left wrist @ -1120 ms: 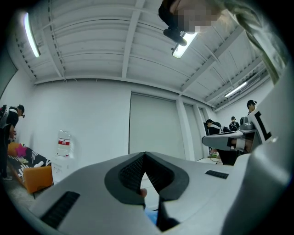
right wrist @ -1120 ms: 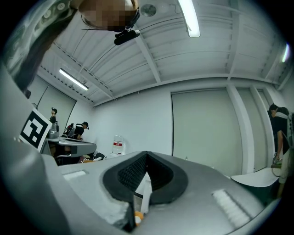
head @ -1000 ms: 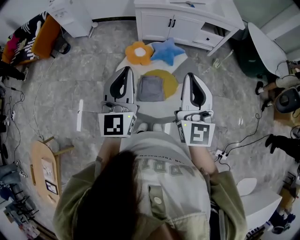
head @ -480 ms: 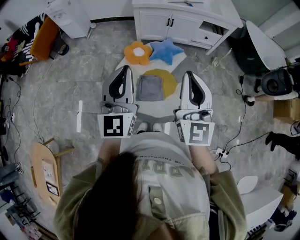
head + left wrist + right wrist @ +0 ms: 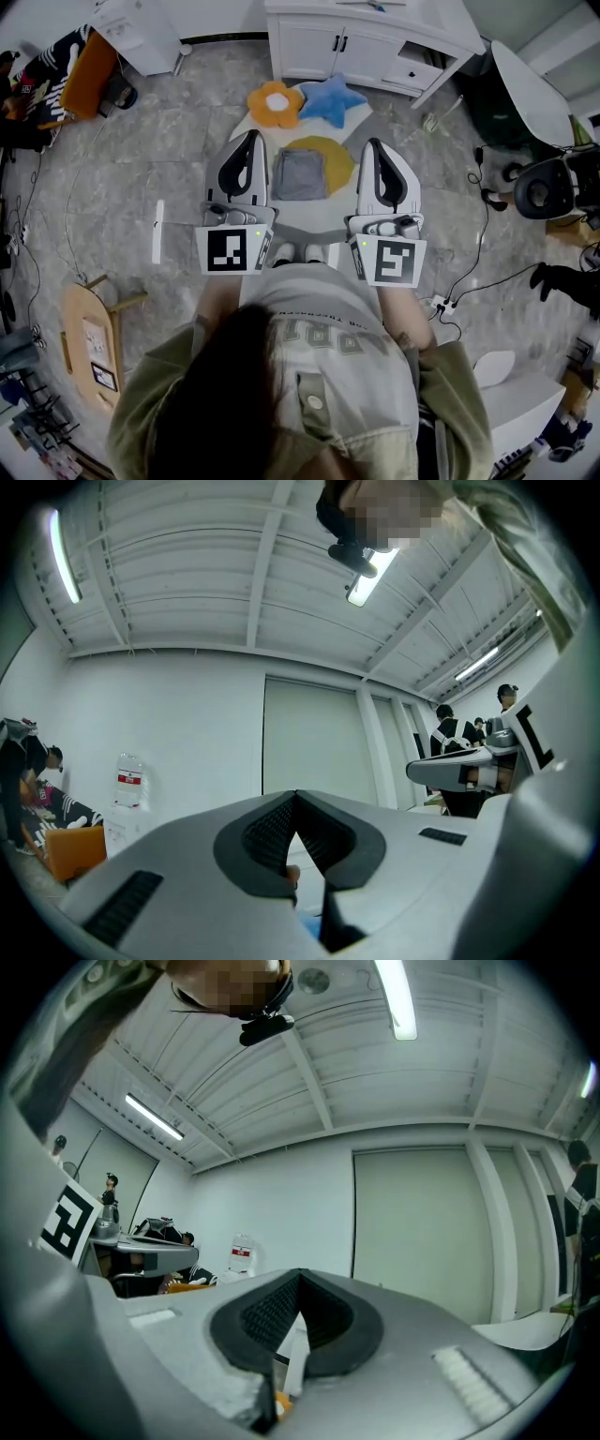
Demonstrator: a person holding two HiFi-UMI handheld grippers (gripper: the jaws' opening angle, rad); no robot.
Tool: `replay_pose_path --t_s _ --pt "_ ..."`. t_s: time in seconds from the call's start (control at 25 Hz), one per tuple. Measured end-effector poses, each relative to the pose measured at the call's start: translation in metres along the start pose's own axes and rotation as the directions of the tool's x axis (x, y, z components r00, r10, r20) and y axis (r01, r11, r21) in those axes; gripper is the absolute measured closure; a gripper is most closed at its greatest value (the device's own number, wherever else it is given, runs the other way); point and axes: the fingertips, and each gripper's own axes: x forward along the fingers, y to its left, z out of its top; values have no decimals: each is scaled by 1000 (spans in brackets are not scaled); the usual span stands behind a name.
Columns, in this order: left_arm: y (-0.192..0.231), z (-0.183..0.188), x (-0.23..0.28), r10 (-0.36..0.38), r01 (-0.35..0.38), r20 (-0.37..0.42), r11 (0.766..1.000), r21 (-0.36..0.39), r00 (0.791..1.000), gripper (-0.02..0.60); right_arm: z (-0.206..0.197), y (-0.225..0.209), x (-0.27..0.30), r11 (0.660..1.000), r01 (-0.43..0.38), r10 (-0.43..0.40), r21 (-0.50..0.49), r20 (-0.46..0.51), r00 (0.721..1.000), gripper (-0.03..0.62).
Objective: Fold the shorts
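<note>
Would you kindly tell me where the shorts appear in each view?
Head view: shorts, folded, upper centre on the yellow mat, between the left tool and the right tool.
Left gripper view: not in it.
Right gripper view: not in it.
Landmark: red-labelled bottle, seen in both gripper views.

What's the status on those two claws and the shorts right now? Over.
Left gripper shut, empty; right gripper shut, empty. Grey shorts folded square on the round mat, untouched. Nothing over them.

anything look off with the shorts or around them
Nothing stands out: the shorts lie as a tidy grey square on the yellow mat. Only a drawer of the white cabinet seems pulled out.
</note>
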Motion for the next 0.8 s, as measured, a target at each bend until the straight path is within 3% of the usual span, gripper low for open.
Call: replay_pose_path --t_s 0.28,0.8 --pt "-2 -3 -8 -10 10 -8 1000 -5 1000 572 -6 6 -8 998 -24 23 -55 -24 999 595" --pt "-11 0 -18 -26 26 -1 1000 0 1000 572 9 12 -14 1000 5 -5 -5 21 1000 594"
